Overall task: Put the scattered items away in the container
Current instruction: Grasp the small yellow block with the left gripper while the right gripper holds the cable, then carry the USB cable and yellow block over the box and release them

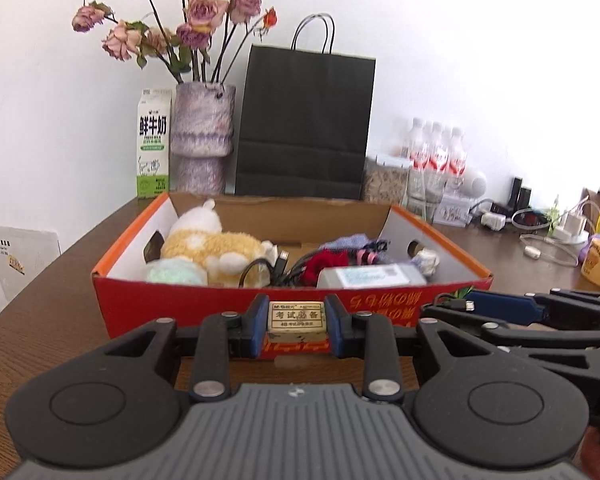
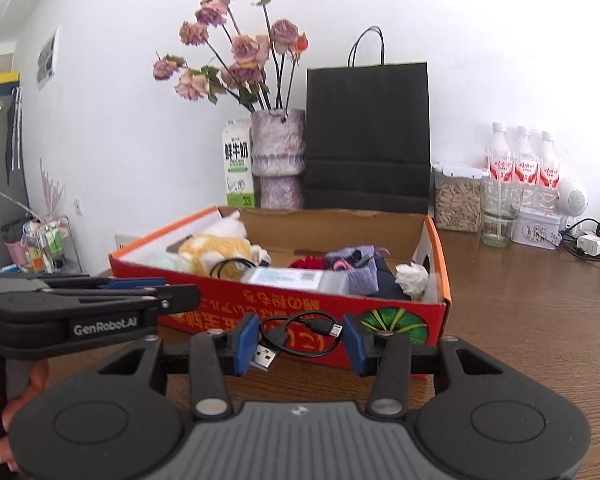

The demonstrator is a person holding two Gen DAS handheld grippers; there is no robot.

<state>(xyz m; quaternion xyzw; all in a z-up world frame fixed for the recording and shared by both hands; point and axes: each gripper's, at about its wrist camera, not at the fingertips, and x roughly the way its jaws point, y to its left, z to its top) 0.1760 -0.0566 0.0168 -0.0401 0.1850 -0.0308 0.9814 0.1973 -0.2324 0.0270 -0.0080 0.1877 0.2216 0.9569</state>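
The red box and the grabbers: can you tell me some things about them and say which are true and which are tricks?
1. The left gripper is squeezing an eraser. True.
2. The red box has nothing in it. False: a yellow plush toy, a crumpled tissue and other things lie inside.
3. The black USB cable sits between the right gripper fingers, which are spread apart. True.
4. The black paper bag lies flat on the table. False: it stands upright behind the box.
5. A milk carton stands next to the flower vase. True.
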